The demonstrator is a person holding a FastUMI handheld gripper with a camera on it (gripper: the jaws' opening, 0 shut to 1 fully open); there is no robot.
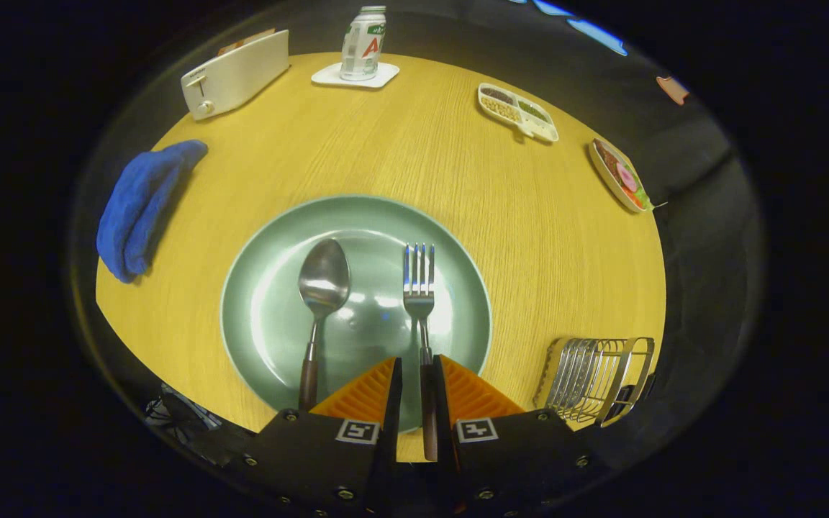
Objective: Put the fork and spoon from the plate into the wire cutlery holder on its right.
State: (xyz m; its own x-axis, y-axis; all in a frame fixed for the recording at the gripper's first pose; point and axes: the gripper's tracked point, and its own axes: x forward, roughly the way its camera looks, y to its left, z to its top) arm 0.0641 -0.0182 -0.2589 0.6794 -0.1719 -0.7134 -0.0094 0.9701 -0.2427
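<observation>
The fork's point(420, 288) handle is bracketed by the narrowed tool point(418, 374); firm closure is advised before lifting toward the wire cutlery holder point(594, 378).

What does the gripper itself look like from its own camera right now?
The gripper has two wedge-shaped fingers with ribbed faces, mounted on dark blocks studded with small screws. Each block carries a square black-and-white marker near the finger's base.
</observation>
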